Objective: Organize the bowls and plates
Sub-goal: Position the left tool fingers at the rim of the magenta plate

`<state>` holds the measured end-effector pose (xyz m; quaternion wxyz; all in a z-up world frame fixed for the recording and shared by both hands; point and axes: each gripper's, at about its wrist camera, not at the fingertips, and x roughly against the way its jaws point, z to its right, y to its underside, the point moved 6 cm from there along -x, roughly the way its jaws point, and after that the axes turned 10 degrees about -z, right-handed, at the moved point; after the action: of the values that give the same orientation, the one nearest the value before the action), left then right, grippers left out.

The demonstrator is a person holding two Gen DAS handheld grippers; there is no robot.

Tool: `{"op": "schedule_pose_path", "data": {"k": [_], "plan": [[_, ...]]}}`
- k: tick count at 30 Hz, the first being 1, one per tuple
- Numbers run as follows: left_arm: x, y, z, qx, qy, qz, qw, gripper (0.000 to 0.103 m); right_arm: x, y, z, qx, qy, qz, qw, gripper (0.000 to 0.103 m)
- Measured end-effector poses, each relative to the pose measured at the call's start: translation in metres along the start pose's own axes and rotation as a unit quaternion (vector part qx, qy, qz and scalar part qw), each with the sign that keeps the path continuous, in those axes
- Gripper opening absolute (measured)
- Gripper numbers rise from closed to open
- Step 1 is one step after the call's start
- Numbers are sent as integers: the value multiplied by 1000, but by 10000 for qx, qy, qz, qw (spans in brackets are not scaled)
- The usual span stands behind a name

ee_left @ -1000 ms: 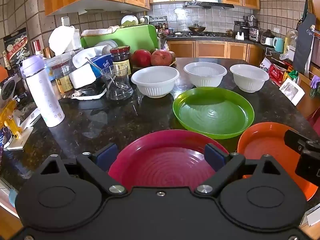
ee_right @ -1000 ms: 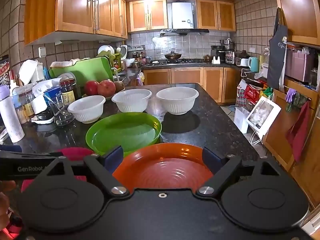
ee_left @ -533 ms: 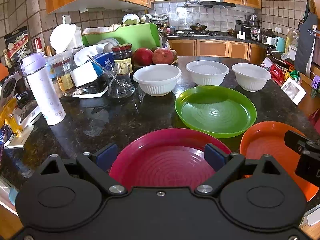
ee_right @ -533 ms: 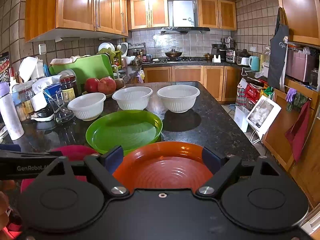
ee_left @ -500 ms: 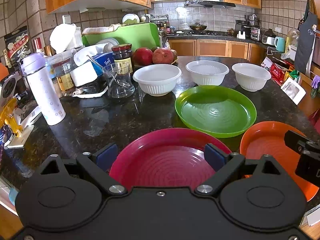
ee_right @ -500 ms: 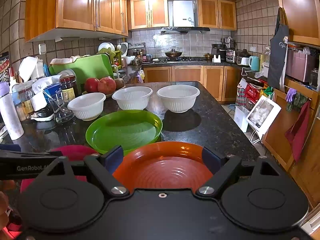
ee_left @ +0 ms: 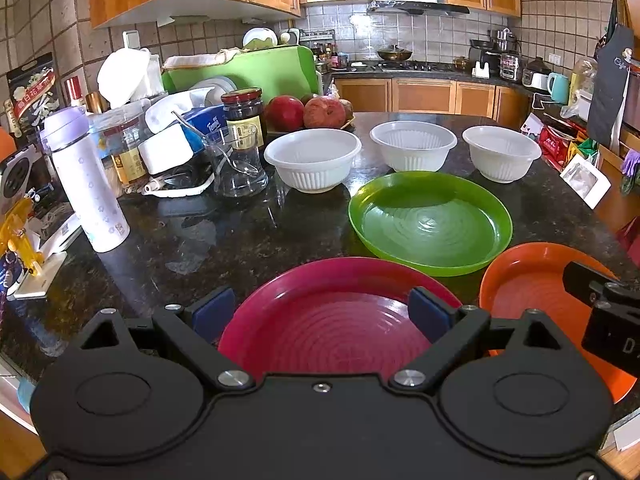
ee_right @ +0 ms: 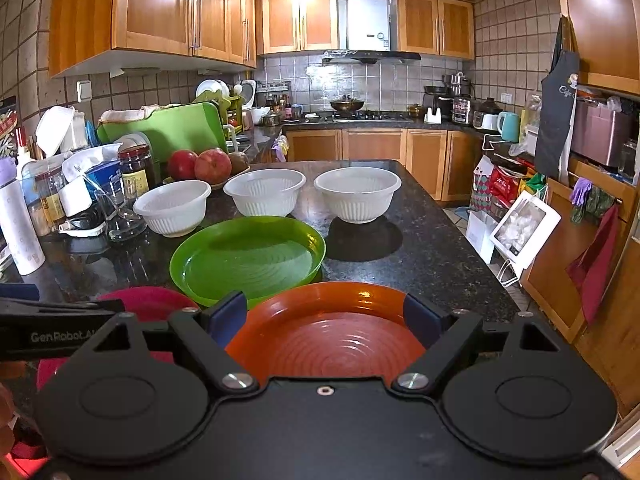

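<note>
Left wrist: jaws spread above red plate point(ee_left: 332, 320).

"GenRobot" stands on the left gripper point(ee_right: 76, 336) body in the right wrist view; other labels are unreadable

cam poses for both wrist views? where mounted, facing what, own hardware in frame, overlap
Left wrist: on left claw, low at counter's near edge, facing red plate; right claw's side shows at right.
Right wrist: on right claw, facing orange plate; left claw's side shows at left.
Shared: green plate, three white bowls, both open claws.
</note>
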<state>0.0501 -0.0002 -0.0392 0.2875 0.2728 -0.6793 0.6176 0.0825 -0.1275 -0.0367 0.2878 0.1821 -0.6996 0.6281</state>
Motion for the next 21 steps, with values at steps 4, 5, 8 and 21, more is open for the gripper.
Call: {"op": "schedule_pose_path", "data": {"k": [4,5,8,21], "plan": [[1,-1,1,-43,12,-34,10000,94,-2,0,1,-19,7,-35,10000,89],[1,-1,1,-53,8,-23,10000,94,-2,0,1,-24,8,-46,10000,89],[1,-1,2,-57,7,-6,10000,94,-3,0,3,-36,6,-52,10000,89],[16,-3,3,46,-89,351,9993,91,10,-5,9,6,112,572,9983,86]]}}
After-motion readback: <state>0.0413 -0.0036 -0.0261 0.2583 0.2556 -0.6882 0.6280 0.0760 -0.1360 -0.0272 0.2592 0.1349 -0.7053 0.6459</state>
